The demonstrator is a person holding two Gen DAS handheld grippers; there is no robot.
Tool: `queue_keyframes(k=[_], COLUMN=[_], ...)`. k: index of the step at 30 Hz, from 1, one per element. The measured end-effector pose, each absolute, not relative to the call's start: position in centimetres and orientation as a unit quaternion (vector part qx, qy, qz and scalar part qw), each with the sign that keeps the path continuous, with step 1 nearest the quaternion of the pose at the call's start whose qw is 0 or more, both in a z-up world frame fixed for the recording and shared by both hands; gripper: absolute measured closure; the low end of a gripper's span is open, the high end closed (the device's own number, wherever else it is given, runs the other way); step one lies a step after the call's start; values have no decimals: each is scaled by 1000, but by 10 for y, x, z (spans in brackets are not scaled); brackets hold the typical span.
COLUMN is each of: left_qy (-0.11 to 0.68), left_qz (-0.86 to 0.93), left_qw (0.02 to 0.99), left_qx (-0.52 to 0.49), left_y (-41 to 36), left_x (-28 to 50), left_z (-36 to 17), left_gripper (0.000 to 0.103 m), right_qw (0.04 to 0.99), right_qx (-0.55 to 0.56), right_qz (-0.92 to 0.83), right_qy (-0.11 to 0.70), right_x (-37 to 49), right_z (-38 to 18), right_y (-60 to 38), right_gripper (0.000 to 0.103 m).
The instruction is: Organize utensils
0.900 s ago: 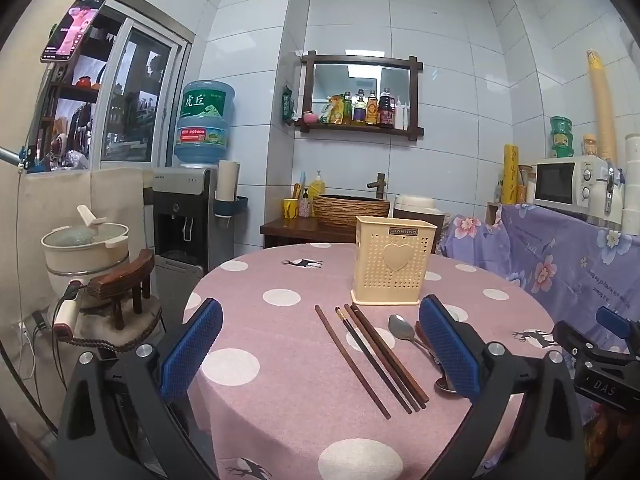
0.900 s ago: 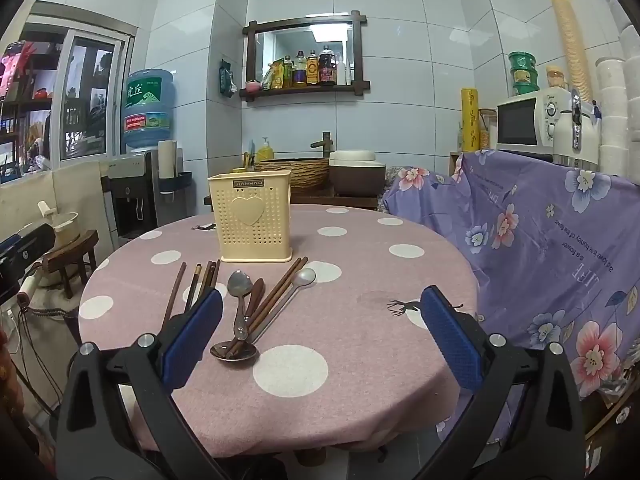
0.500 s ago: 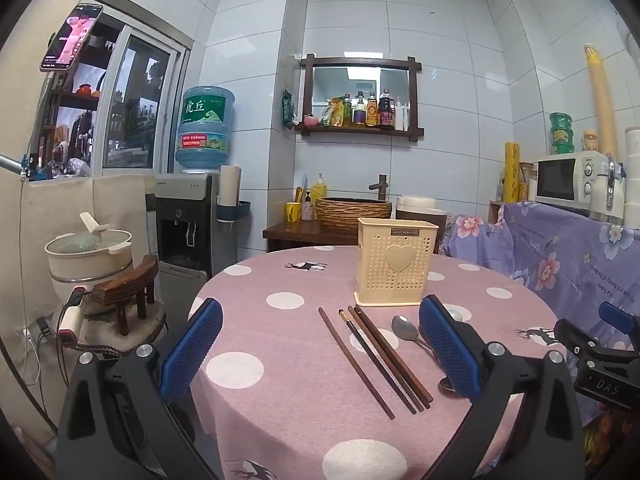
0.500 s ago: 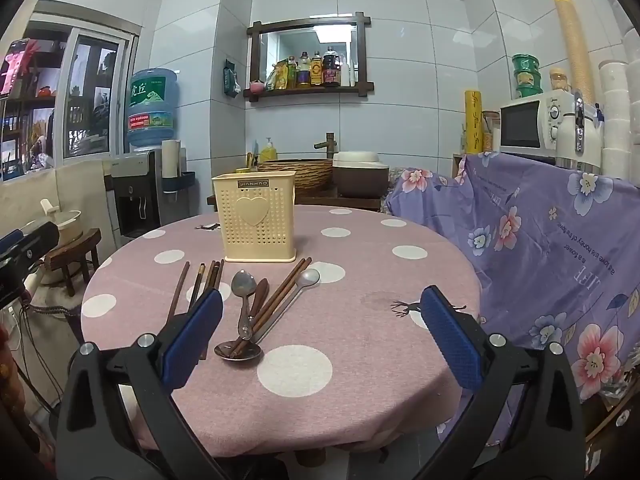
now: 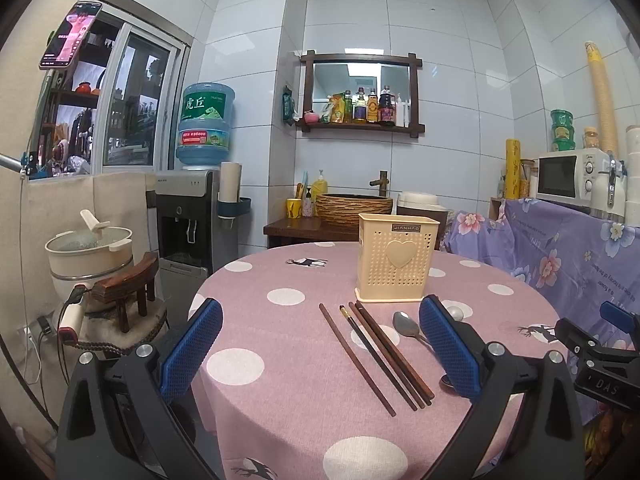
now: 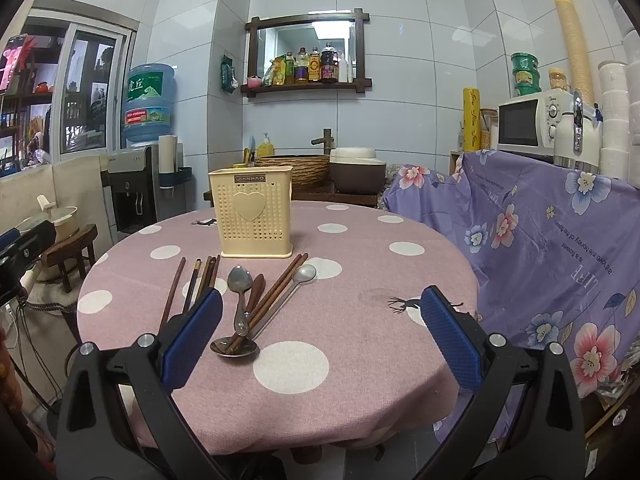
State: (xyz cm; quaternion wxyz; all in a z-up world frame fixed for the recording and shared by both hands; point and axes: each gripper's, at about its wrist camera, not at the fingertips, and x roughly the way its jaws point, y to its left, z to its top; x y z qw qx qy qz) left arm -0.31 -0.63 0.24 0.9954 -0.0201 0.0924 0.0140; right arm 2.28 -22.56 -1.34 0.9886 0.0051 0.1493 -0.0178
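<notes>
A cream perforated utensil holder (image 5: pixel 396 260) (image 6: pixel 254 214) stands upright on the round table with the pink polka-dot cloth (image 5: pixel 288 380) (image 6: pixel 360 320). In front of it lie several dark chopsticks (image 5: pixel 372 356) (image 6: pixel 192 284), metal spoons (image 5: pixel 404 326) (image 6: pixel 240 284) and a wooden spoon (image 6: pixel 256 292). My left gripper (image 5: pixel 320 352) is open and empty, held above the table's near edge before the chopsticks. My right gripper (image 6: pixel 320 334) is open and empty, just before the spoons.
A purple floral cloth (image 6: pixel 540 248) covers furniture to the right, with a microwave (image 6: pixel 532 124) on it. A water dispenser (image 5: pixel 192 216), a pot (image 5: pixel 88 248) and a small wooden stool (image 5: pixel 128 292) stand to the left. A sink basin (image 5: pixel 352 206) stands behind the table.
Both grippers have lifted and tilted slightly, so the table sits a bit lower in view. Both stay open, and the utensils have not moved.
</notes>
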Motion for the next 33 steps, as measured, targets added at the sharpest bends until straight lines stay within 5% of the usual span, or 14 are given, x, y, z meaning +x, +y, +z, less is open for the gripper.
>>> queue_keyframes(k=[33], left_qy=[96], left_qz=[14], left_qw=[995], left_qx=[-21], left_y=[-1], left_x=[0], left_z=[-7], left_gripper=[5], right_qw=[988], right_qx=[2], right_qz=[-19], right_qy=[156], right_x=[24], right_z=[-15], right_y=[-225], right_gripper=[5])
